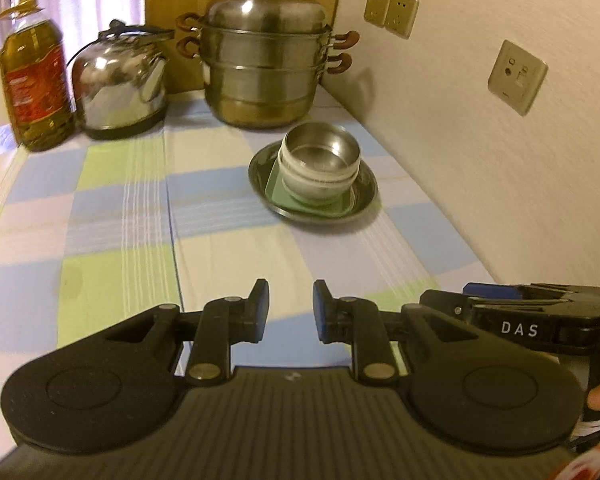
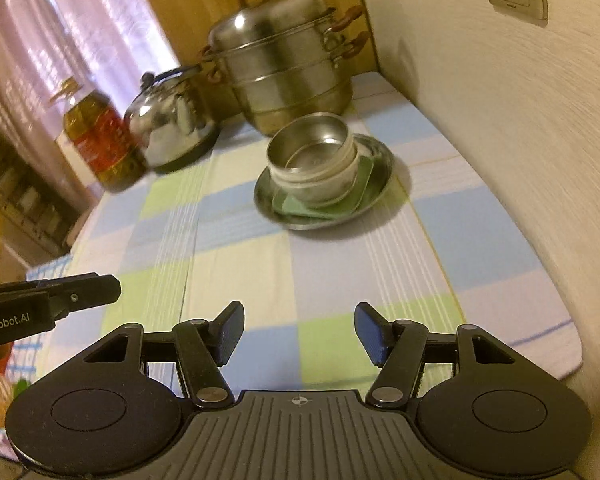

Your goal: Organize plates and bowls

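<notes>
A stack stands on the checked tablecloth near the wall: a round steel plate (image 1: 364, 200) at the bottom, a green square plate (image 1: 278, 184) on it, a white bowl (image 1: 320, 184) on that, and a steel bowl (image 1: 322, 152) nested on top. The same stack shows in the right wrist view: steel plate (image 2: 376, 192), green plate (image 2: 300, 204), white bowl (image 2: 336, 184), steel bowl (image 2: 312, 144). My left gripper (image 1: 291, 310) is open and empty, well short of the stack. My right gripper (image 2: 299, 334) is open and empty, also well short of it. The right gripper's body shows at the left wrist view's right edge (image 1: 540, 316).
A steel steamer pot (image 1: 264, 64), a kettle (image 1: 120, 84) and an oil bottle (image 1: 34, 76) stand along the back of the table. A wall with sockets (image 1: 516, 76) runs along the right side. The tablecloth (image 1: 140, 208) lies between the grippers and the stack.
</notes>
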Motion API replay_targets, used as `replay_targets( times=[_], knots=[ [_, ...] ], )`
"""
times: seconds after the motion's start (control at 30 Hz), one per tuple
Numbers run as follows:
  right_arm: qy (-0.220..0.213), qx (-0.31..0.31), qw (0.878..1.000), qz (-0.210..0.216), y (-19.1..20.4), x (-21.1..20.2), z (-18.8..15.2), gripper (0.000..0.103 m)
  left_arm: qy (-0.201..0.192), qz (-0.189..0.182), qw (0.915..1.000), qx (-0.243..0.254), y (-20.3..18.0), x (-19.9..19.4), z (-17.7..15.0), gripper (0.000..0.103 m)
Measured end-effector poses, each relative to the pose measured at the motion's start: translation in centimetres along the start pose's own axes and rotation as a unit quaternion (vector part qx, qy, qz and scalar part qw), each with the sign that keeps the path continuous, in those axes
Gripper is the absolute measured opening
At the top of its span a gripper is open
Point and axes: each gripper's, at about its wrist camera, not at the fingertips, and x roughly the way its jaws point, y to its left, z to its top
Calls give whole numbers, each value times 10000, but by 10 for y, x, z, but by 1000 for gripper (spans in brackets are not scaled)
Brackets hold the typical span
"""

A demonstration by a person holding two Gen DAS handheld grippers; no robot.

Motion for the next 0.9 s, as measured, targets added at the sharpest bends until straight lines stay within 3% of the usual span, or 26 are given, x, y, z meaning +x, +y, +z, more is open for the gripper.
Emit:
replay_targets(
  times=[0.5,0.9],
  knots=[
    [286,-191,9992,223,11,-35,-55,61,293,46,9995,-114,-22,-29,-69,21],
    [360,-345,9986,176,27,-32,-64,61,358,-19,9993,-82,-16,-33,-76,21]
  ],
)
